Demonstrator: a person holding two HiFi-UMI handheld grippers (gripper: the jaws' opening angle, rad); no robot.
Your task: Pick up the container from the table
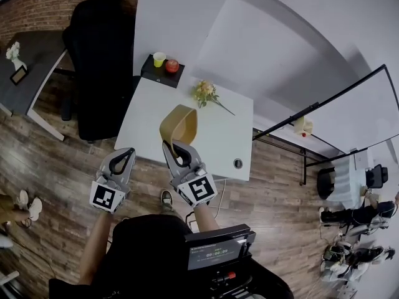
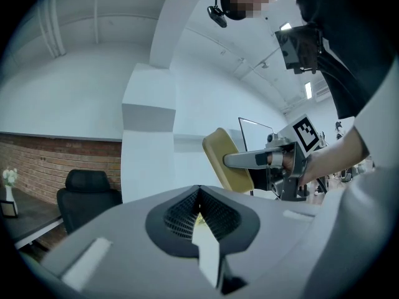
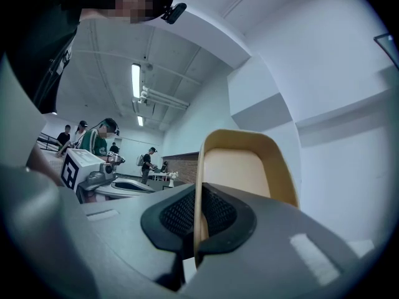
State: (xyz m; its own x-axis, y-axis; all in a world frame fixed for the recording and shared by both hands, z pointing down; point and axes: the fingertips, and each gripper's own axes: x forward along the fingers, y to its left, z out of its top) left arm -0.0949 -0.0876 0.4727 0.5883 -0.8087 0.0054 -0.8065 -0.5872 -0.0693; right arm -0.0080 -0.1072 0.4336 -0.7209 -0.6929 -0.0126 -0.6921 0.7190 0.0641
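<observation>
1. Container (image 1: 179, 123) looks light, thin and a bit flexy; it's up clear above the table (image 1: 218, 136).
2. Grip's on its near rim: right tongs (image 1: 172, 146) clamped there, left tongs (image 1: 127, 152) together, empty.

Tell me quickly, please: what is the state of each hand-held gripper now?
Left hand-held gripper: shut, holding nothing.
Right hand-held gripper: shut on the rim of the tan container, held up off the table.
</observation>
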